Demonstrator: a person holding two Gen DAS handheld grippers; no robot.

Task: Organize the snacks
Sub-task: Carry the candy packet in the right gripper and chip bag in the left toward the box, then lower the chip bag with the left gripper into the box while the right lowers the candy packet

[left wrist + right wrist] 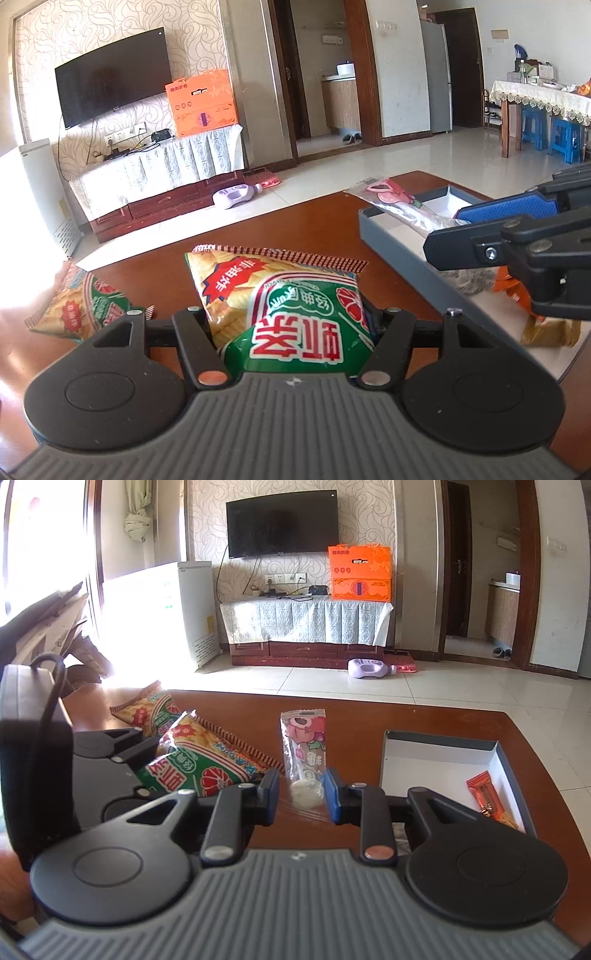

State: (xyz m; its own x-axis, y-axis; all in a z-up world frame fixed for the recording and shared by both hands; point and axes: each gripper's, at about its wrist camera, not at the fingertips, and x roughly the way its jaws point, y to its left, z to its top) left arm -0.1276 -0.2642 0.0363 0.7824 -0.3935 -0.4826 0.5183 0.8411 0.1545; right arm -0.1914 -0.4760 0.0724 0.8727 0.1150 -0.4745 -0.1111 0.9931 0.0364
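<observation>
My left gripper (291, 325) is shut on a green and yellow crisp bag (280, 295), held over the brown table (166, 266); the bag also shows in the right wrist view (199, 760). A second crisp bag (81, 306) lies at the left. My right gripper (301, 795) has its blue pads around the lower end of a pink peach snack packet (304, 749), jaws fairly wide apart; whether they press it is unclear. In the left wrist view the packet (391, 199) sticks out over the grey box (391, 240).
The grey box (439, 738) with a white inside holds an orange packet (487, 794). The table edge is just beyond it. Farther off stand a TV cabinet (306, 635), a white appliance (192, 613) and blue stools (546, 133).
</observation>
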